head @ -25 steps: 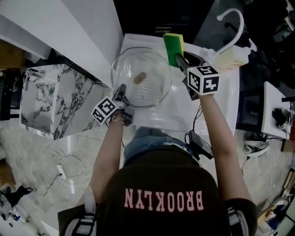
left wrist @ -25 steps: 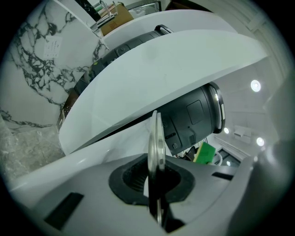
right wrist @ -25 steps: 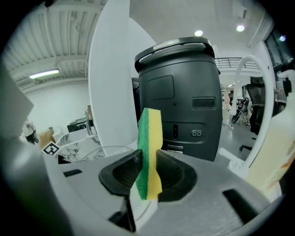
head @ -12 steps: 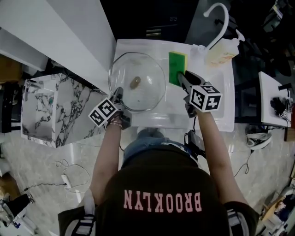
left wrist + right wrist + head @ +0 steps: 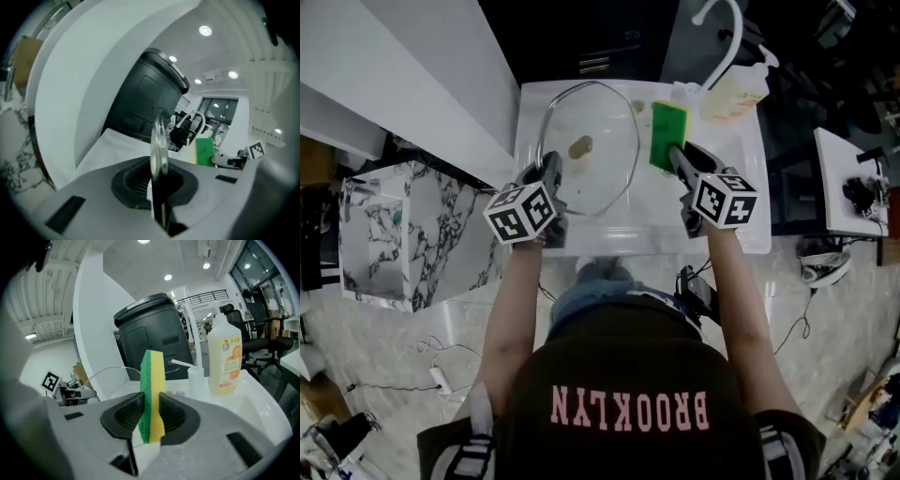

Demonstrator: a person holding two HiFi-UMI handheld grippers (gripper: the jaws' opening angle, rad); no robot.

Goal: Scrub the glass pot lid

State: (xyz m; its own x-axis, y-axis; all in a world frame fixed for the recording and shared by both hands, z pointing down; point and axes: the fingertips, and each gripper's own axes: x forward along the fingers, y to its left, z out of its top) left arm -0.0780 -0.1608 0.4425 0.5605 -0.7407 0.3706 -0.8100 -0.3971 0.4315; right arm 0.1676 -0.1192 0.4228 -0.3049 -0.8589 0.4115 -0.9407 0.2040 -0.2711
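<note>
Left hand-held gripper clamps the near rim of the glass lid, holding it tilted above the white tabletop. Right hand-held gripper pinches a green-yellow sponge just beside the lid. Beyond stands a soap bottle.

lid–sponge gap: narrow | right-rear: soap bottle blocks | left: white panel close

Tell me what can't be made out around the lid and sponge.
- Left gripper view: glass lid edge-on, so dirt unreadable.
- Head view: sponge beside the lid's clear rim; touching or apart, unclear.
- Head view: brown spot at lid centre, too small to identify.
- Right gripper view: bottle label print too small.
</note>
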